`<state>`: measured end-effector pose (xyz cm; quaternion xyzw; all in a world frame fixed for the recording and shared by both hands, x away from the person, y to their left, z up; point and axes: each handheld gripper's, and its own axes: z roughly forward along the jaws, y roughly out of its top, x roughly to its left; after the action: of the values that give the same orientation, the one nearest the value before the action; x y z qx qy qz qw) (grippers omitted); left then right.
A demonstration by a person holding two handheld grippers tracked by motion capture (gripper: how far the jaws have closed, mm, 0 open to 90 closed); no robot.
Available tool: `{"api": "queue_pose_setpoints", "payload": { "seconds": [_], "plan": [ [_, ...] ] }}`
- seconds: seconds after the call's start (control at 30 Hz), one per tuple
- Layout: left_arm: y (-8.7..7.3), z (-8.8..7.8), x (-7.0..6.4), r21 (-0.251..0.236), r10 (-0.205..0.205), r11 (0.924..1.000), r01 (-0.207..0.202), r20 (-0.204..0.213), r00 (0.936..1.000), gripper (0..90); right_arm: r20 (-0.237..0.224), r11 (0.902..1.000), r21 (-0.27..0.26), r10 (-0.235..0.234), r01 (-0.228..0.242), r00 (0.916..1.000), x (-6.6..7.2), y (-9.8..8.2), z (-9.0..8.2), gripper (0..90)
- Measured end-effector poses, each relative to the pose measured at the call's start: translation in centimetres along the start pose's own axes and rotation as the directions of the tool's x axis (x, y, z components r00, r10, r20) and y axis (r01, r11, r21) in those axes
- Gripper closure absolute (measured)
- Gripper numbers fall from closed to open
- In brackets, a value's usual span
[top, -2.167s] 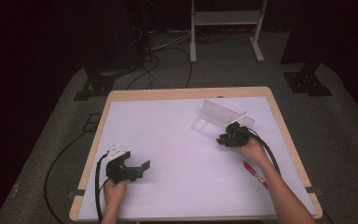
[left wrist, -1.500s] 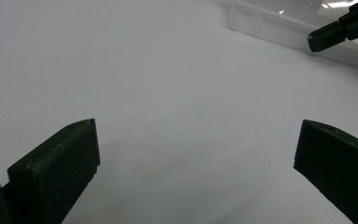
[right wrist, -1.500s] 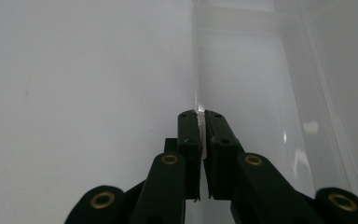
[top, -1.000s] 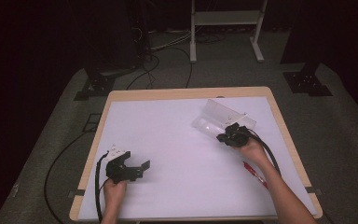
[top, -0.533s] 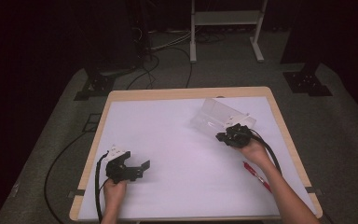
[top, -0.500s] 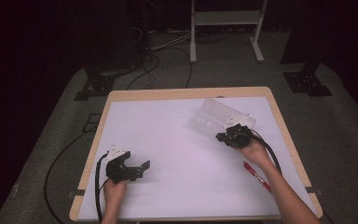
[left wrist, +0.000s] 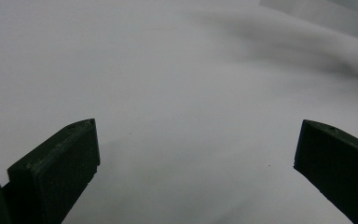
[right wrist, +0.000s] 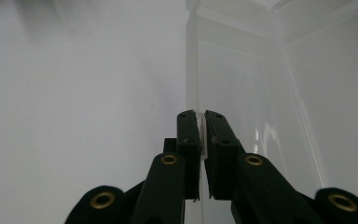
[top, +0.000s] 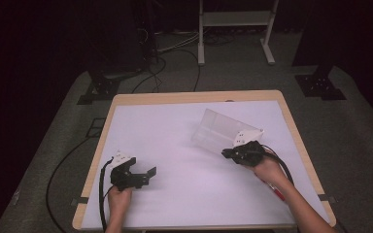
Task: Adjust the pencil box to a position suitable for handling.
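A clear plastic box (top: 218,131) hangs tilted above the white table top (top: 175,141), right of the middle. My right gripper (top: 229,153) is shut on the box's near wall. In the right gripper view the two black fingertips (right wrist: 189,126) pinch the thin clear wall (right wrist: 193,70) of the box (right wrist: 279,102) between them. My left gripper (top: 148,175) rests near the front left of the table, held by a hand. Its jaws stand wide open in the left gripper view, its gripper (left wrist: 196,149) with nothing but white table between the pads.
A red pen (top: 274,189) lies under the right forearm near the table's right edge. A cable (top: 102,194) trails from the left gripper off the front edge. Dark floor, cables and a stand's legs (top: 233,29) lie beyond the table.
The right gripper has lifted the clear box and carried it left, toward the middle of the table, tilting it more. The left gripper has stayed put.
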<state>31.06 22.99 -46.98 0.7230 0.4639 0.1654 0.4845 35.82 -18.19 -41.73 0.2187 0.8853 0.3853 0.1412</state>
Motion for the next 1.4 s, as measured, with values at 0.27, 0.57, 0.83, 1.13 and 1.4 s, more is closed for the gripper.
{"api": "queue_pose_setpoints", "payload": {
  "seconds": [0.27, 0.57, 0.83, 1.13, 1.4],
  "plan": [
    [0.0, 0.0, 0.0, 0.002, 0.003, 1.0, -0.003, 0.0, 1.0, 0.0, -0.055, 0.9995, -0.008, -0.03, 0.03, 0.998, 2.2, -0.5, -0.3, 84.9],
    [0.0, 0.0, 0.0, 0.002, 0.003, 1.0, -0.003, 0.0, 1.0, 0.0, -0.118, 0.9983, -0.014, -0.059, 0.057, 0.9913, 4.5, -1.1, 0.2, 85.2],
    [0.0, 0.0, 0.0, 0.003, 0.003, 1.0, -0.003, 0.0, 1.0, 0.0, -0.143, 0.9986, -0.02, -0.051, 0.048, 0.9884, 5.4, -1.9, 0.6, 85.4],
    [0.0, 0.0, 0.0, 0.002, 0.003, 1.0, -0.003, 0.0, 1.0, 0.0, -0.17, 0.9998, 0.0, -0.02, 0.02, 0.9852, 5.9, -3.2, 1.3, 85.3],
    [0.0, 0.0, 0.0, 0.002, 0.002, 1.0, -0.002, 0.0, 1.0, 0.0, -0.185, 0.9995, 0.023, -0.015, 0.02, 0.9826, 6.2, -3.5, 1.7, 85.6]
  ]
}}
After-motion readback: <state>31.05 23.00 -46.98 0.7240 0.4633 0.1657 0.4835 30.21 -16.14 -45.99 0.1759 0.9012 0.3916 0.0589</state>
